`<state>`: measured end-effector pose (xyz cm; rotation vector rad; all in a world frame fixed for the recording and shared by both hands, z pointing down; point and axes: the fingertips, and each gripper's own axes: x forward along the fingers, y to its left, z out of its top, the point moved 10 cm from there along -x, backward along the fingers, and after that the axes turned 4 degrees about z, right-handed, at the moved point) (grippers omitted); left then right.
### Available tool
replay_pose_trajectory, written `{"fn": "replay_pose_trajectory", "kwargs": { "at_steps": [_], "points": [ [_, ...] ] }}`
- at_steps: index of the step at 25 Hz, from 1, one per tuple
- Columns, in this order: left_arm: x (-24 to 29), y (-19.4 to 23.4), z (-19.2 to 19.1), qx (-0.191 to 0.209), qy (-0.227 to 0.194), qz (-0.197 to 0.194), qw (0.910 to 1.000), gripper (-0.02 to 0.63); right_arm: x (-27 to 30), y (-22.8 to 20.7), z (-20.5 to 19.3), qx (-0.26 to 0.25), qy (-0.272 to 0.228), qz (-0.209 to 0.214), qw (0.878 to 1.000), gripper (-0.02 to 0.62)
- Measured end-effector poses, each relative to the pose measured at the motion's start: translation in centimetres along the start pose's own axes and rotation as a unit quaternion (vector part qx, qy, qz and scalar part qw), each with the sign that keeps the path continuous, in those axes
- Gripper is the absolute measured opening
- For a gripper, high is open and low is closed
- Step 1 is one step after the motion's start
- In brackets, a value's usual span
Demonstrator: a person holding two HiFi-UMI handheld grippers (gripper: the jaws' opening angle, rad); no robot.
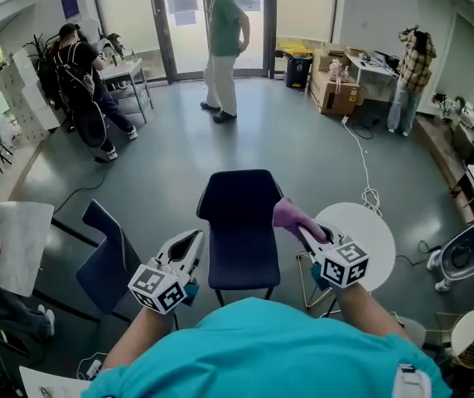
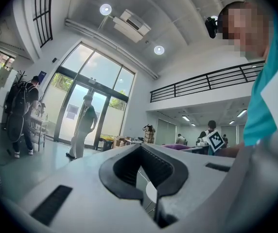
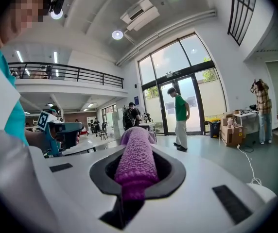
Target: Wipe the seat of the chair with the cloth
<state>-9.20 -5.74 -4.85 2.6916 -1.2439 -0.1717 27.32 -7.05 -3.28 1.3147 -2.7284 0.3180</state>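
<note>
**Q:** Cloth (image 3: 136, 165): where is it shown, and by what is it held?

**A:** It is clamped between the jaws of the right gripper (image 1: 310, 234), at the right edge of the dark blue chair (image 1: 241, 251), level with the join of back and seat. Whether cloth and chair touch cannot be judged.

**Q:** What is found around, and what is in the way?

**A:** A second dark chair (image 1: 104, 255) is set to the left. A round white table (image 1: 374, 226) is set just beside the right and is partly covered by the right gripper. The left gripper (image 1: 194, 237) is held off the seat's left front corner, its jaws brought together with nothing between them. The chair's legs are partly hidden by the person's teal top (image 1: 270, 347). Farther off, a person in green (image 1: 222, 44) is seen before the glass doors, and cardboard boxes (image 1: 336, 89) and a white cable (image 1: 361, 160) are seen on the grey floor.

**Q:** How is the cloth's long axis laid?

**A:** The purple cloth is bunched into a roll and laid along the jaws. In the head view its free end is pointed away from the person and leftward — toward the chair's back. The back is turned away from the person, the seat's front edge toward them.
</note>
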Motion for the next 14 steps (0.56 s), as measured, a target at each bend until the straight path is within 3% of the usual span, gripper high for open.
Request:
{"fn": "replay_pose_trajectory", "kwargs": {
  "at_steps": [14],
  "points": [
    [-1.9, 1.2, -0.2, -0.018, -0.004, 0.020, 0.9996, -0.006, 1.5, 1.4, -0.2, -0.010, 0.010, 0.024, 1.000, 0.046]
  ]
}}
